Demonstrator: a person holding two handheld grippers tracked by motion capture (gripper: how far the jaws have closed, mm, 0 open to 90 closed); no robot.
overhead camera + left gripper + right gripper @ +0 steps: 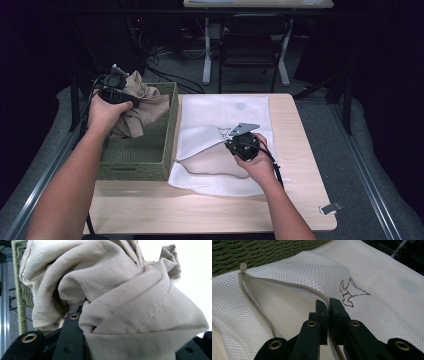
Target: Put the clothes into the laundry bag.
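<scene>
A white mesh laundry bag (220, 125) lies on the table, its zipper open. My right gripper (235, 140) is shut on the bag's upper zipper edge (312, 291) and holds that edge raised, so the mouth gapes toward the basket. A small brown embroidered figure (350, 293) marks the mesh just past the jaws. My left gripper (125, 97) is shut on a bunched beige cloth (142, 102) held above the green woven basket (137, 160). In the left gripper view the beige cloth (112, 297) hides the jaw tips.
The basket stands against the bag's left side at the table's left. A small grey clip (331, 207) lies near the table's front right corner. A chair (252, 45) and cables are on the floor beyond the far edge.
</scene>
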